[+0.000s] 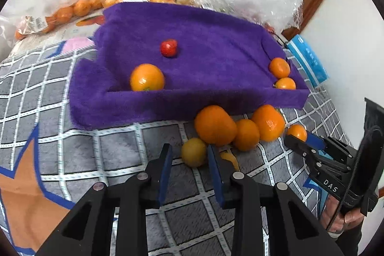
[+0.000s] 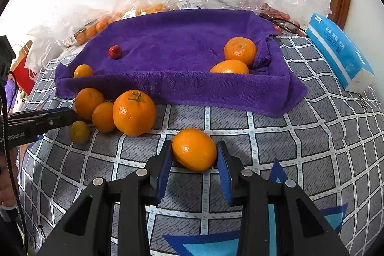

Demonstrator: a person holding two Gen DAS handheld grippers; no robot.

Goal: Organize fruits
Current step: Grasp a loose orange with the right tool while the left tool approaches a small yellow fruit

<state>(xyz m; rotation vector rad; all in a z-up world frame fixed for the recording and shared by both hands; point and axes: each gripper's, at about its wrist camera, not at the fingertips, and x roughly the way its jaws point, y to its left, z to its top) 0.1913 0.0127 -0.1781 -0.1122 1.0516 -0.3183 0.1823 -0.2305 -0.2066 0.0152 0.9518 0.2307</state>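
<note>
Fruit in play is the small round orange mandarin (image 2: 194, 150), on the checked blanket just in front of the purple towel-lined tray (image 2: 168, 85), squeezed between the right gripper's (image 2: 195, 156) blue pads, while the left gripper (image 1: 189, 156) hovers narrowly parted, gripping nothing.

Bright, even light; fisheye-warped, dark-vignetted edges.

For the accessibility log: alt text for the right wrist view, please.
The right gripper is shut on a small orange on a grey checked cloth. Behind, a purple towel-lined tray holds more fruit.
</note>
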